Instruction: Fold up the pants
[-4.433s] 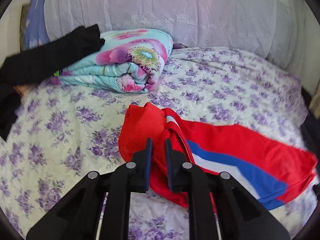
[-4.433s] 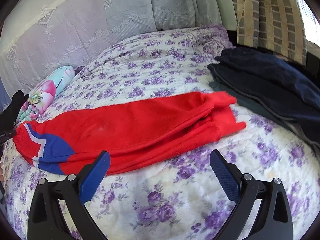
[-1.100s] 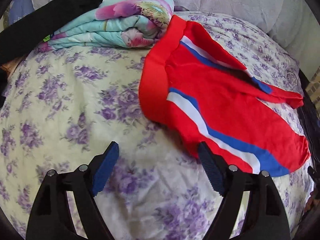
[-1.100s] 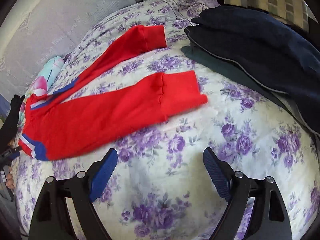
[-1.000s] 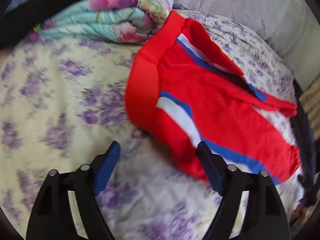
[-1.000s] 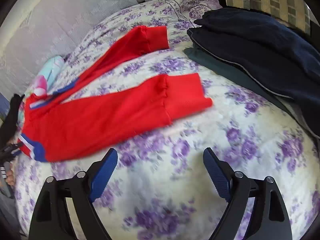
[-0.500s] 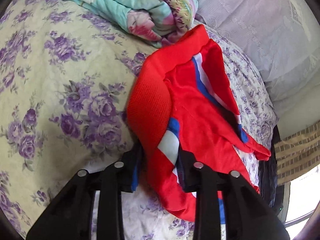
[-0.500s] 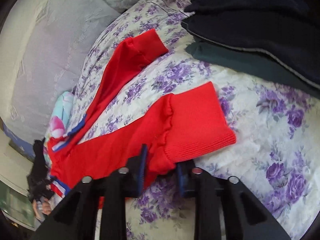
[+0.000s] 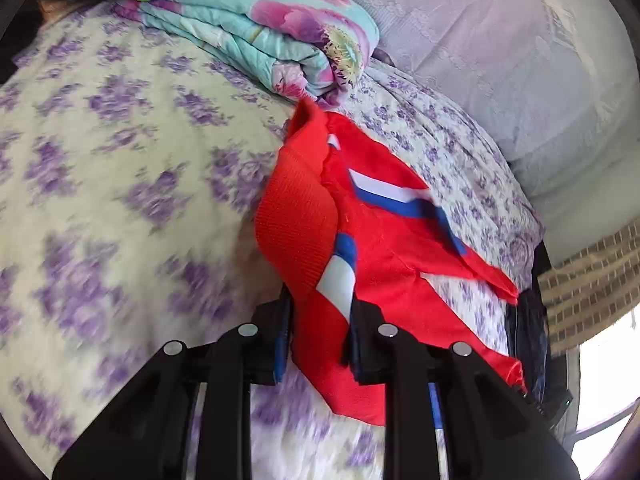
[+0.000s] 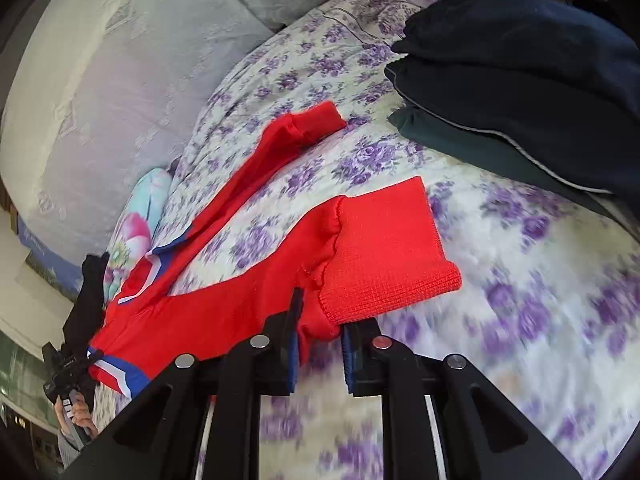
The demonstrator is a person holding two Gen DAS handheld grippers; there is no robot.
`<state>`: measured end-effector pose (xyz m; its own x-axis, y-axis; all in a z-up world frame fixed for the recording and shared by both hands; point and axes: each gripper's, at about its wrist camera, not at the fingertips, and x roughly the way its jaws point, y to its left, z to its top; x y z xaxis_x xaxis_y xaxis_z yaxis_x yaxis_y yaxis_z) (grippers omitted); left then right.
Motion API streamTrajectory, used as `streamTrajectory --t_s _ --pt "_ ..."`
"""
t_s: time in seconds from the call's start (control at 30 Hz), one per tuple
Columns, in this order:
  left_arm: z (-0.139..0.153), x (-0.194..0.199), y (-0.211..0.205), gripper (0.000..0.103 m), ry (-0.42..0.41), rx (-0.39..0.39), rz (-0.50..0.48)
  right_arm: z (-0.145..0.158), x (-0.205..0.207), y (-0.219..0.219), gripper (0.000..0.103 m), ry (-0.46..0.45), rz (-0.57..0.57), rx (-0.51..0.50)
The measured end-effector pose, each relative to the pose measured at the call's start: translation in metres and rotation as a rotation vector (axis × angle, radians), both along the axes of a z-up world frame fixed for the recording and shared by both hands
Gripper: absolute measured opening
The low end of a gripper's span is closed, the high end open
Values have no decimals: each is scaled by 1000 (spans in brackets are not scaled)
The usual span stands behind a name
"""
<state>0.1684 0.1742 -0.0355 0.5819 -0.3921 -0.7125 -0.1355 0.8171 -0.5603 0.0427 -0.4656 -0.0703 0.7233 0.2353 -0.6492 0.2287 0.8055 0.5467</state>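
Note:
Red pants (image 9: 384,240) with blue and white side stripes lie spread on a purple-flowered bedsheet (image 9: 120,184). My left gripper (image 9: 318,336) is shut on the near waistband corner and lifts it off the sheet. In the right wrist view the pants (image 10: 224,304) run from waist at far left to two leg cuffs. My right gripper (image 10: 318,344) is shut on the near leg just behind its ribbed cuff (image 10: 384,252). The far leg cuff (image 10: 316,122) lies flat further back.
A folded turquoise floral quilt (image 9: 288,36) lies by the waistband, against a pale lace-covered headboard (image 9: 500,52). Stacked dark navy and green clothes (image 10: 520,80) lie on the bed's right side. A striped curtain (image 9: 588,280) hangs at the far end.
Both grippers were open above the pants a second ago. They came down, closed on the waistband and the near leg, and now lift the cloth slightly.

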Motion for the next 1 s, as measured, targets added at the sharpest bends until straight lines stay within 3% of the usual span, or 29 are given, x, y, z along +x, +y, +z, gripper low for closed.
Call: streamTrajectory --t_s 0.2,0.37,0.5,0.53,0.6,0.7,0.77,0.9,1.0 --pt "2 -102 25 22 0 -20 15 21 -75 19 17 -4 48 -42" --pt "-32 -172 40 25 56 0 40 -5 -96 27 18 67 85 -63" --pt "-42 -193 48 42 70 28 59 -22 -103 7 38 114 33 11" --pt "-36 -198 49 57 64 62 69 -19 -111 -1 41 110 14 24" --pt "-21 -209 54 76 52 190 106 -12 -123 -11 46 99 -15 7" --pt "6 -224 64 78 25 444 221 8 -145 -24 49 81 -128 -123" --pt "22 -226 67 78 -13 534 276 25 -152 -28 50 35 -166 -165" --pt "47 -195 32 78 -98 528 143 48 -131 -11 62 -55 -102 -139" --pt "57 -158 -25 78 -157 535 -14 53 -89 11 64 -89 5 -48"
